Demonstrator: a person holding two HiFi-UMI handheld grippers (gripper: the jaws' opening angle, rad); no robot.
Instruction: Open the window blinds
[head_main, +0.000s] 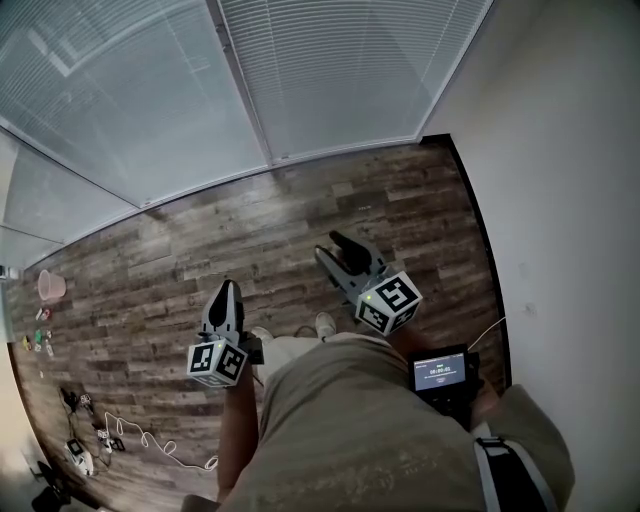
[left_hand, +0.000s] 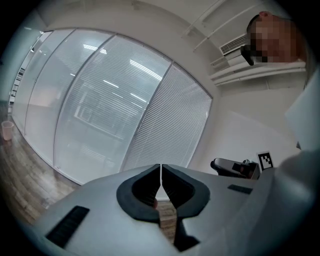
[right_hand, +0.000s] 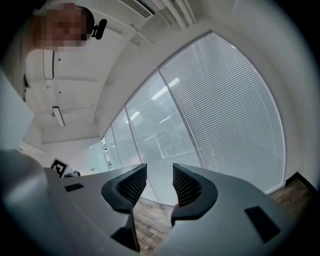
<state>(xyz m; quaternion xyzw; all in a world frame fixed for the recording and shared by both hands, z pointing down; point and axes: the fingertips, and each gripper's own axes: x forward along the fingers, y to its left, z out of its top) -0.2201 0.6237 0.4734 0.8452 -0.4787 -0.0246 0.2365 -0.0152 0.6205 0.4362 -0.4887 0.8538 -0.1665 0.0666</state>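
Head view: the person stands on a wood-plank floor (head_main: 200, 240) facing a glazed wall. The blinds (head_main: 340, 70) hang lowered over the panes, ahead of both grippers and well apart from them. The left gripper (head_main: 228, 288) is held low at the left with its jaws together. The right gripper (head_main: 335, 248) is further forward at the right with its jaws parted. A white wall (head_main: 560, 200) runs along the right. A pink cup (head_main: 50, 285) stands on the floor at the far left, and loose cables (head_main: 140, 437) lie nearer the person.

Left gripper view: left gripper (left_hand: 161, 181) closed, pads meeting on a thin line with nothing between them. The blinds (left_hand: 170, 120) fill the panes ahead, slats lowered. The right gripper (left_hand: 232, 167) shows at the right, in front of the wall.

Right gripper view: right gripper (right_hand: 159, 185) open, a clear gap between the ribbed pads and only floor and glass visible through it. The blinds (right_hand: 225, 110) cover the large pane ahead and to the right, untouched.
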